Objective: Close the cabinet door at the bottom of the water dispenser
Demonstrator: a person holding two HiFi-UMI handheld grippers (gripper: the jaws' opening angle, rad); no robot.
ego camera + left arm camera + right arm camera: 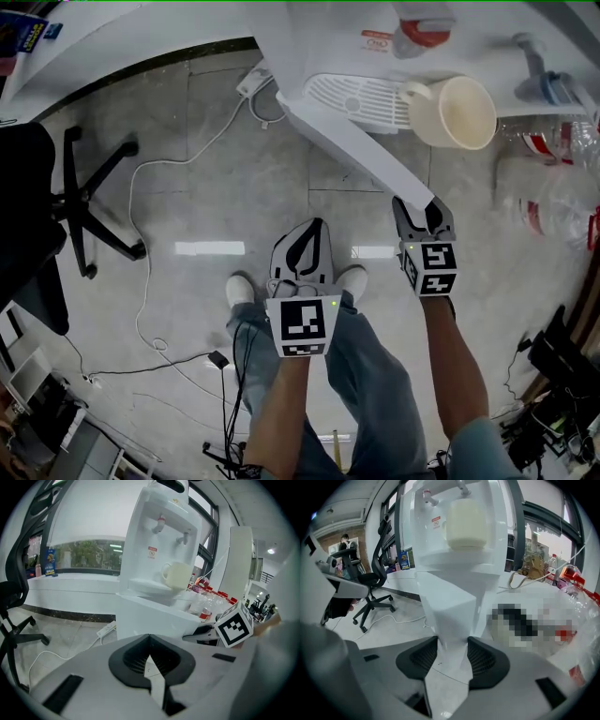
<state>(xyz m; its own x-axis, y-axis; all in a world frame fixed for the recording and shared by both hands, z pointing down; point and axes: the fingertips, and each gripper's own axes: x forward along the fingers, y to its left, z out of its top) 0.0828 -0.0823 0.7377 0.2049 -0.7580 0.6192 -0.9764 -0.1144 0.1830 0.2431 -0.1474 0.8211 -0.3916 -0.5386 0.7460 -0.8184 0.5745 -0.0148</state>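
Note:
The white water dispenser (pixel 356 37) stands at the top of the head view with a cream mug (pixel 455 111) on its drip tray. Its bottom cabinet door (pixel 361 150) is swung out over the floor as a long white slab. My right gripper (pixel 422 214) is shut on the door's free edge; in the right gripper view the door edge (pixel 450 606) runs between the two pads (pixel 487 656). My left gripper (pixel 302 246) hangs over the floor left of the door, shut and holding nothing. The left gripper view shows the dispenser (pixel 159 541) and the door (pixel 150 618) ahead.
A black office chair (pixel 84 202) stands at the left. A power strip (pixel 251 82) and a white cable (pixel 141 281) lie on the tiled floor. Clear plastic bottles (pixel 553 178) pile up right of the dispenser. The person's shoes (pixel 240 289) are just below the grippers.

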